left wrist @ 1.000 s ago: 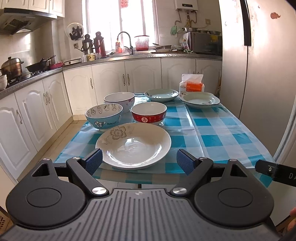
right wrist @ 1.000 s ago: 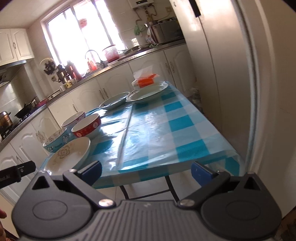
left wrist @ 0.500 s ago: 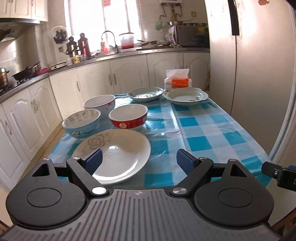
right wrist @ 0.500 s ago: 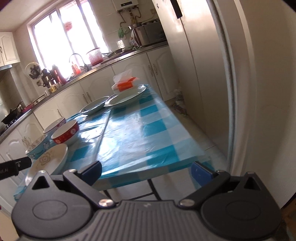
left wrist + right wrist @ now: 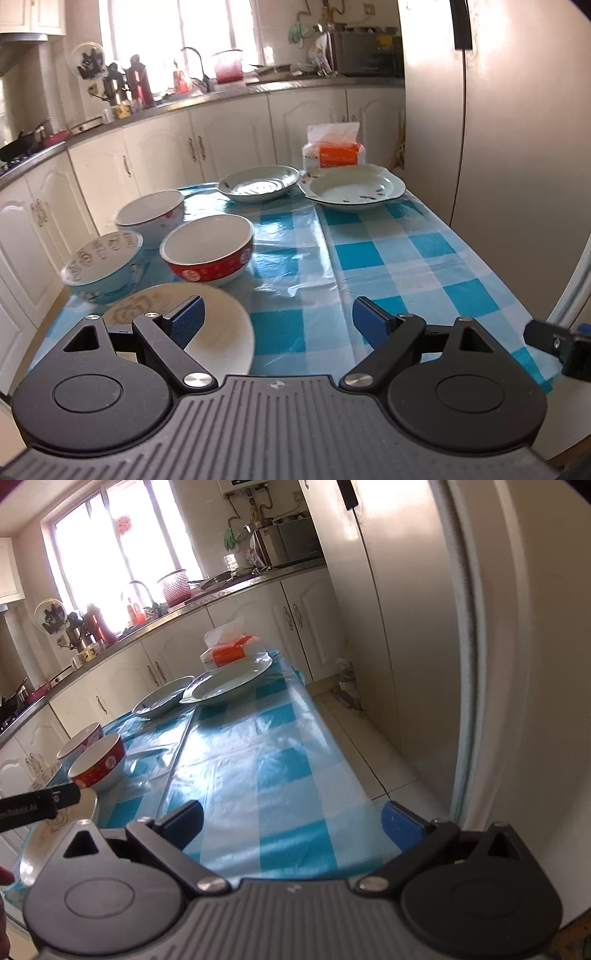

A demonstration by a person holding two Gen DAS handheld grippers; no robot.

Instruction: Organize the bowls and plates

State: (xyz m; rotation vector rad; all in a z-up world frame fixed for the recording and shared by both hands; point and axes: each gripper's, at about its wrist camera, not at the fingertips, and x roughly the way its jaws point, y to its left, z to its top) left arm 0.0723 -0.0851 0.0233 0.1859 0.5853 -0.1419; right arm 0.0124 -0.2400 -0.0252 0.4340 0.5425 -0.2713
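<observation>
On the blue checked table (image 5: 406, 258) stand a white flowered plate (image 5: 221, 328) at the near left, a red bowl (image 5: 208, 254), a light blue bowl (image 5: 103, 269), a white bowl (image 5: 151, 216), and two plates at the far end (image 5: 258, 182) (image 5: 351, 188). My left gripper (image 5: 277, 321) is open and empty above the near table edge, its left finger over the flowered plate. My right gripper (image 5: 291, 819) is open and empty over the table's near right part; the red bowl (image 5: 98, 768) and far plates (image 5: 229, 683) show there.
A tissue pack (image 5: 332, 151) stands at the table's far end. A tall fridge (image 5: 498, 129) flanks the right side. Cabinets and a counter (image 5: 221, 96) with kettles and a sink run behind and to the left.
Both grippers have moved forward and to the right over the table; the flowered plate has slid to the left in the left wrist view. Both stay open.
</observation>
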